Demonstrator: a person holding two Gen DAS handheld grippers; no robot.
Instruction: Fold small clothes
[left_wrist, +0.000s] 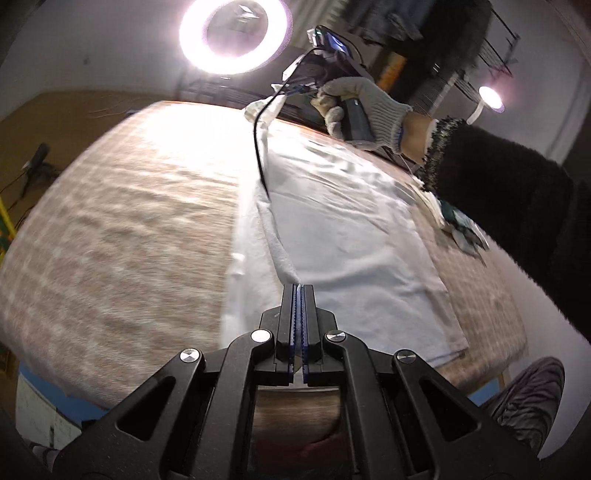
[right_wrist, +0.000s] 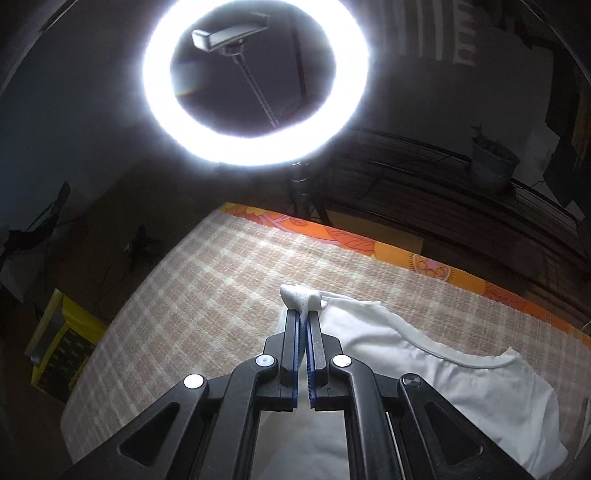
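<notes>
White cotton garment (left_wrist: 354, 236) lies spread on the checked surface (left_wrist: 122, 236), its left edge pinched near by the clenched left gripper (left_wrist: 297, 295) and far by the right gripper (right_wrist: 303, 317), likely to fold it rightward.

Ring light (right_wrist: 255, 83) glowed above checked tablecloth (right_wrist: 207, 280); orange floral cloth (right_wrist: 369, 245) edged far side; potted plant (right_wrist: 493, 162) stood behind.
</notes>
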